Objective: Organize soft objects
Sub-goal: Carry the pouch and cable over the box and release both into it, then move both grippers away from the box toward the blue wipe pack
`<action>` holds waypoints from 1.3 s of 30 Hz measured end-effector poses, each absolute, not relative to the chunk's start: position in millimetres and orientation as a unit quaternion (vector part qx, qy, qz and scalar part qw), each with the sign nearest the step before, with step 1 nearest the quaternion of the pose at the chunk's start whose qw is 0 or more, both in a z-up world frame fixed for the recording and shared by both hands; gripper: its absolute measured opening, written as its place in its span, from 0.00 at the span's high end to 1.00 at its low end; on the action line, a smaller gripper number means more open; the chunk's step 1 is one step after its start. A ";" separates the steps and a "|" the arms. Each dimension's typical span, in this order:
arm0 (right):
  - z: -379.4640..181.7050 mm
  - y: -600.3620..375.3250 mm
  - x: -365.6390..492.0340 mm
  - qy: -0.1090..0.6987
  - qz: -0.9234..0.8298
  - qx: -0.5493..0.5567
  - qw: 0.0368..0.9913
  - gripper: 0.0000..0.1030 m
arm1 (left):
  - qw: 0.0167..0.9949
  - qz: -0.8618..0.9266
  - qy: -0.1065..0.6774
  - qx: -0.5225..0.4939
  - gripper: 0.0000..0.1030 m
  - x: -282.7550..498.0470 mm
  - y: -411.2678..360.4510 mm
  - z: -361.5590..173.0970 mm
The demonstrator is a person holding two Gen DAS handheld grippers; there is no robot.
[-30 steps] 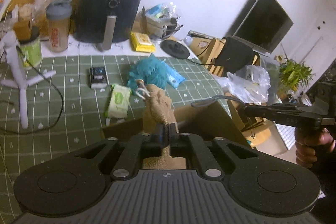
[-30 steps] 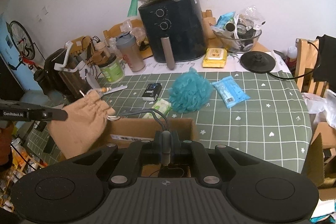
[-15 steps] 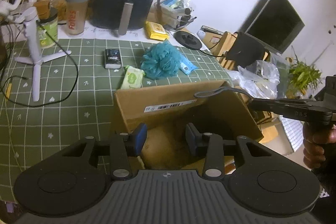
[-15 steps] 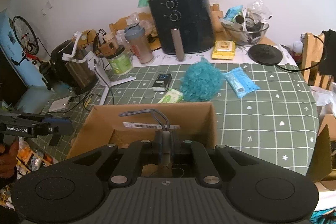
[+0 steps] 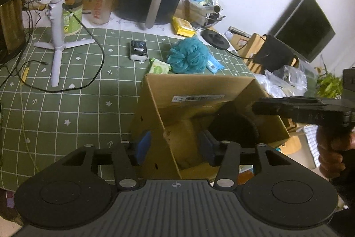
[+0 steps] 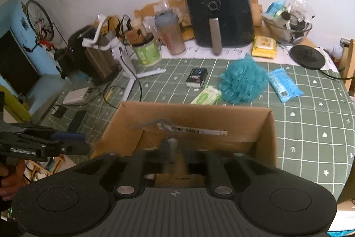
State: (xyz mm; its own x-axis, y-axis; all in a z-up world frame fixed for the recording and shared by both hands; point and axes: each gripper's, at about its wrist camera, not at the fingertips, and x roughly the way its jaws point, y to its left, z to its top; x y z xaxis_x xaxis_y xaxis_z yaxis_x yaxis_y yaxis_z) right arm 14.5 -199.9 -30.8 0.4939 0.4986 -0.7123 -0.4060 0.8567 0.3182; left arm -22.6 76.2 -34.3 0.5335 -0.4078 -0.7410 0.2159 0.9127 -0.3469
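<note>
Soft objects go in the cardboard box [image 5: 199, 90], so both tools hang over it. Left tool [image 5: 175, 146] is opening and empty; right tool [image 6: 175, 161], blurred, is opening, seemingly empty.

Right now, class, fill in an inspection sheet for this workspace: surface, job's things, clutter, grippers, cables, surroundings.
Surface: green grid tablecloth, crowded along the back.
Job's things: open cardboard box at the near edge; teal bath sponge, green wipes pack and blue packet lying behind it.
Clutter: air fryer, shaker bottle, white tripod, glass bowl.
Grippers: left gripper and right gripper over the box, jaws opening, gripping nothing.
Cables: black cable looping across the cloth.
Surroundings: dark monitor, potted plant.
</note>
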 end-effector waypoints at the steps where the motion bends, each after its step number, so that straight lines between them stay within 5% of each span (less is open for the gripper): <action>1: -31.6 -198.3 13.9 0.427 0.258 0.050 0.865 0.37 | 0.868 -0.178 0.450 -0.108 0.51 -22.7 76.5 -35.2; 6: -34.3 -203.6 12.0 0.425 0.247 0.043 0.870 0.21 | 0.863 -0.171 0.462 -0.112 0.51 -24.3 77.1 -43.7; 13: -35.7 -215.5 12.1 0.430 0.223 0.050 0.873 0.14 | 0.855 -0.172 0.476 -0.116 0.51 -17.4 75.3 -54.4; 39: -33.4 -275.2 14.4 0.418 0.167 0.096 0.888 0.10 | 0.848 -0.167 0.490 -0.109 0.51 18.3 61.2 -63.8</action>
